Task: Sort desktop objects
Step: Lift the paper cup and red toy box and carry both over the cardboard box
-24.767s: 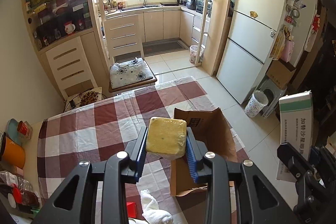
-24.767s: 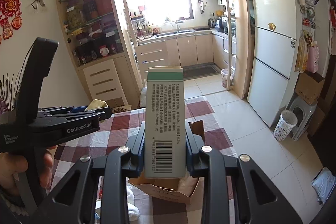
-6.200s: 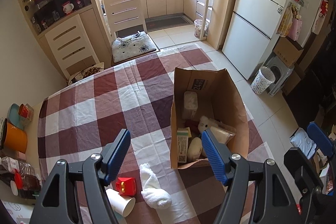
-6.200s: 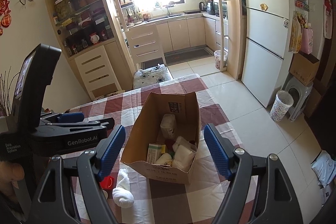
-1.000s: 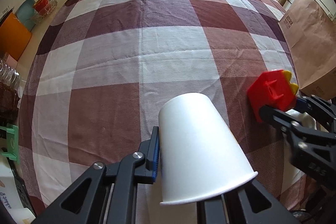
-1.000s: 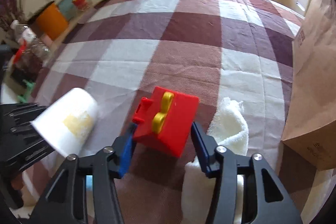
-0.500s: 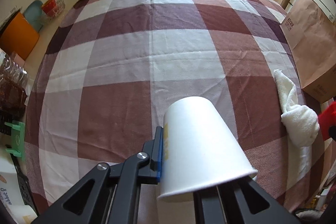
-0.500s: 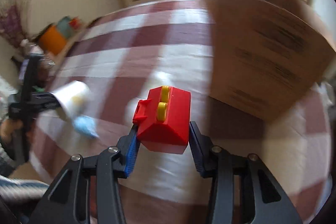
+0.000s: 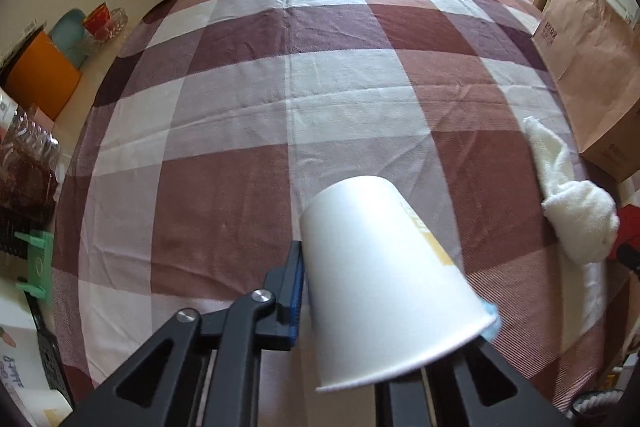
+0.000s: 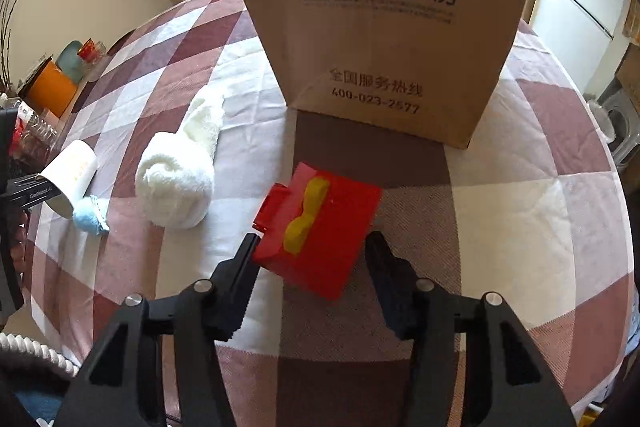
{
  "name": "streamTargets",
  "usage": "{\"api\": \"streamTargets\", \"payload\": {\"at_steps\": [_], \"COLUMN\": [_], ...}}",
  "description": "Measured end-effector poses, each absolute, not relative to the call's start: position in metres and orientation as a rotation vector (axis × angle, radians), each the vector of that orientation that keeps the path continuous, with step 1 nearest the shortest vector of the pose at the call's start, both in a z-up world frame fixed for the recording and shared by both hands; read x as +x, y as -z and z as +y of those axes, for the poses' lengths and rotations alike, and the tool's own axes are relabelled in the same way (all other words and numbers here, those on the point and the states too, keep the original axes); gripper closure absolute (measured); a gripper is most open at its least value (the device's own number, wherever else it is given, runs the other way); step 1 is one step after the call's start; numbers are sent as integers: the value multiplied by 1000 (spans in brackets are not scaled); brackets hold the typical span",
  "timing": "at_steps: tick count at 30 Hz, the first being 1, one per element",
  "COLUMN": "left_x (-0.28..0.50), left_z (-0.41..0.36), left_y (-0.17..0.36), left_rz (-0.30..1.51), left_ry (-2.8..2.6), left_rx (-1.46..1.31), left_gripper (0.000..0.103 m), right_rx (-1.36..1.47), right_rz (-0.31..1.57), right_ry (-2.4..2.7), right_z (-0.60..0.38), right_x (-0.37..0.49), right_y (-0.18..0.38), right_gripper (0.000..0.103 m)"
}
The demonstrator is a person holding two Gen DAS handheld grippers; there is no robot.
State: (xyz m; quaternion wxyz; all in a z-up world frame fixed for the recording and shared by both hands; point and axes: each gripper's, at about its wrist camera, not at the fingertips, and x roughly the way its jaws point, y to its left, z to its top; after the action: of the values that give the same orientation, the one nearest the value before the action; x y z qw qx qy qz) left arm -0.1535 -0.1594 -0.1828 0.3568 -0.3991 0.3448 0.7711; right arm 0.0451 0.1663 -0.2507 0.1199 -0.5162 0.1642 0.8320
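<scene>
Right wrist view, item one: red toy block [image 10: 320, 239], a small house-shaped plastic piece with a yellow knob on top, lying tilted between the fingers of my right gripper [image 10: 310, 255], in front of the brown paper bag [image 10: 376, 23] on the checked worktop [image 10: 520, 211]. The jaws are opening; the left finger is at the block's corner and the right finger stands clear of it, so I judge it released, not pinched. I expect it to handle as light, rigid and somewhat slick; the flat side walls are the place to take it, not the knob. Item two: white paper cup [image 9: 384, 263], held mouth toward the camera by my left gripper [image 9: 384, 311], whose jaws are pressed together on the cup's rim wall, one finger outside, the other apparently inside. I judge it very light and easily crushed, so a gentle pinch at the rim suits it. Item three: rolled white towel [image 10: 180, 171], soft and limp, lying between cup and block; best taken across the thick rolled end. Item four: a small pale blue scrap [image 10: 90, 213] lies beside the cup. Pose: both grippers point steeply down at the worktop, left one low over the near edge, right one facing the bag.
</scene>
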Motion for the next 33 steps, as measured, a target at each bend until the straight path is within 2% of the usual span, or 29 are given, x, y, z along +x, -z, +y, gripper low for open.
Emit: {"api": "streamTargets", "payload": {"at_steps": [5, 11, 20, 33], "left_x": [-141, -120, -69, 20], "left_z": [-167, -161, -123, -48], "left_y": [158, 115, 62, -24], "left_rz": [788, 669, 660, 607], "left_ry": [-1970, -1949, -1925, -1825], "left_rx": [-1023, -964, -818, -514], "left_gripper": [99, 99, 99, 99], "right_rx": [-1511, -1464, -1311, -924], "right_rz": [528, 511, 470, 416], "right_ry": [-2449, -2534, -2634, -2645], "right_z": [164, 156, 150, 186], "right_x": [50, 53, 62, 81], "right_y": [239, 197, 122, -1], "right_gripper": [57, 57, 57, 57]}}
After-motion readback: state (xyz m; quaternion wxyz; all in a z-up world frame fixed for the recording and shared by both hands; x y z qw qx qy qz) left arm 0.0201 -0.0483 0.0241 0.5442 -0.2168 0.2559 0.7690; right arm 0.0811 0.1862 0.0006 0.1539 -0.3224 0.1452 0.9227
